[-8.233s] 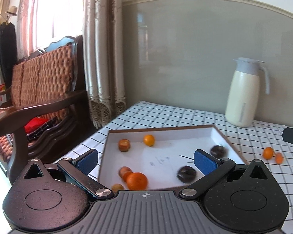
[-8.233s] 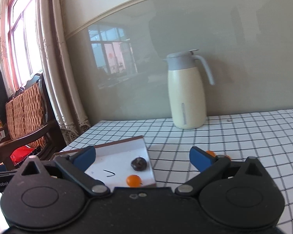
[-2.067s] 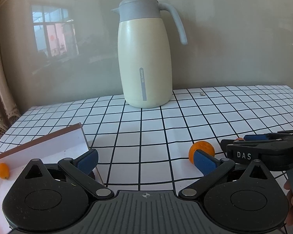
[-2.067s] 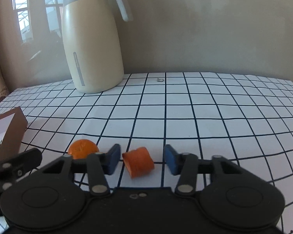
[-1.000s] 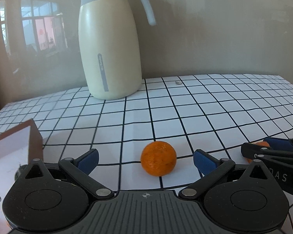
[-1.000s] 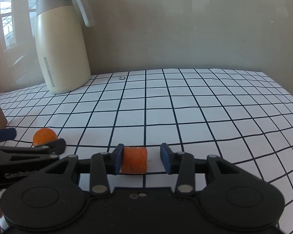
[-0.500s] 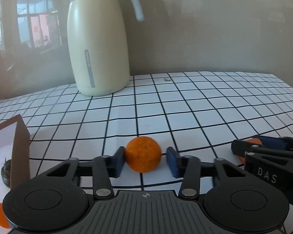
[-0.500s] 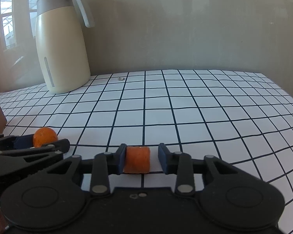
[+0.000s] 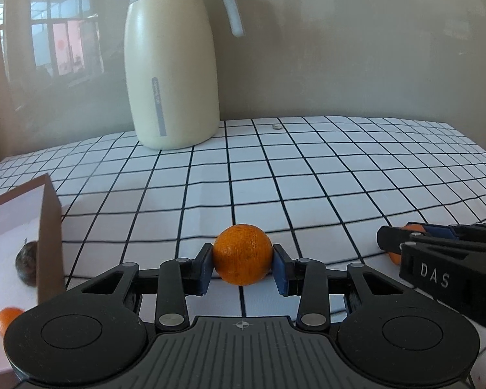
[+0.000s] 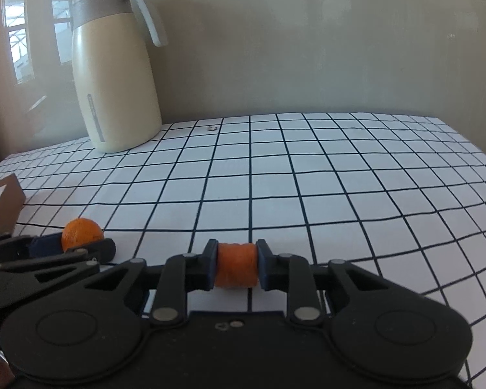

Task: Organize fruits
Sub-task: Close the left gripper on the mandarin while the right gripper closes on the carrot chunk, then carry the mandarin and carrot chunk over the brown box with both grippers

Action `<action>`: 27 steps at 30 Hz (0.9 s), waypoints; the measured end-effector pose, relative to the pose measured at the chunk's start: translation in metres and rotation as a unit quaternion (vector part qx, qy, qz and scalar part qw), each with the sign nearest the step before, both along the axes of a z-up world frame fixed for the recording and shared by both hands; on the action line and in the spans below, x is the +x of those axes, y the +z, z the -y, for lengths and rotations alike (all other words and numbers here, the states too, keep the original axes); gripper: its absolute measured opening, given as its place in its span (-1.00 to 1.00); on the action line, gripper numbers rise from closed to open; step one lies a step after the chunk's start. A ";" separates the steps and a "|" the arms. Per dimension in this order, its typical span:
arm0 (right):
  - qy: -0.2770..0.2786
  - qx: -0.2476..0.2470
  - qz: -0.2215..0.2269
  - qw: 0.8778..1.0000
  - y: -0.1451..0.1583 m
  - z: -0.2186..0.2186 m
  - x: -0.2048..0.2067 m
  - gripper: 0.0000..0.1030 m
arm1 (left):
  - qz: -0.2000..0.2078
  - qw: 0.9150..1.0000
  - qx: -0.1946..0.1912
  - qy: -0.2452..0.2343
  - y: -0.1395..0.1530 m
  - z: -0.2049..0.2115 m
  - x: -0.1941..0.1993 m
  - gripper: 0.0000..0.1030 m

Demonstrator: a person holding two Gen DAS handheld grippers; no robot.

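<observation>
My left gripper [image 9: 243, 267] is shut on a round orange tangerine [image 9: 242, 254], just above the checked tablecloth. My right gripper [image 10: 237, 267] is shut on a small orange fruit piece [image 10: 237, 264], squeezed between its blue pads. In the right wrist view the left gripper's fingers [image 10: 71, 249] and the tangerine [image 10: 81, 230] show at the left. In the left wrist view the right gripper [image 9: 444, 249] shows at the right edge. A cardboard box [image 9: 47, 227] with a white inside sits at the left and holds a dark fruit [image 9: 27, 262] and a small orange fruit [image 9: 8, 319].
A cream thermos jug [image 9: 171, 64] with a grey lid stands at the back of the table against the wall; it also shows in the right wrist view [image 10: 113, 74]. A small metal bit [image 9: 277, 126] lies near it. The checked tablecloth [image 9: 340, 178] stretches to the right.
Both grippers have closed: the left on the tangerine, the right on the orange piece. Both fruits now sit slightly higher in the views. The left gripper has turned a little to the left.
</observation>
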State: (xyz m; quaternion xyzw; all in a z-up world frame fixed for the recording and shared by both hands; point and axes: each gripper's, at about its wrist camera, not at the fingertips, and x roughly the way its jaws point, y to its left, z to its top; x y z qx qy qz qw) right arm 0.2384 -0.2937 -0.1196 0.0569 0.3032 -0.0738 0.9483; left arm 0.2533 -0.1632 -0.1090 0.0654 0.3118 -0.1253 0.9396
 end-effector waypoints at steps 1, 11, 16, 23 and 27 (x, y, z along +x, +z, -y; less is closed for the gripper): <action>0.001 0.000 0.002 1.000 0.001 -0.002 -0.002 -0.70 | -0.001 1.000 -0.001 0.001 0.000 -0.003 -0.003 -0.26; 0.013 0.015 0.004 1.000 0.005 -0.020 -0.043 -0.70 | 0.001 1.000 0.002 0.001 0.007 -0.026 -0.041 -0.26; 0.019 0.020 0.002 1.000 0.009 -0.025 -0.066 -0.70 | 0.003 1.000 0.001 0.003 0.012 -0.038 -0.060 -0.26; 0.033 0.016 0.003 0.999 0.016 -0.042 -0.093 -0.70 | 0.007 1.000 0.005 0.003 0.016 -0.056 -0.094 -0.26; 0.045 0.013 0.004 0.999 0.021 -0.055 -0.104 -0.70 | 0.009 1.000 0.007 0.007 0.020 -0.070 -0.112 -0.26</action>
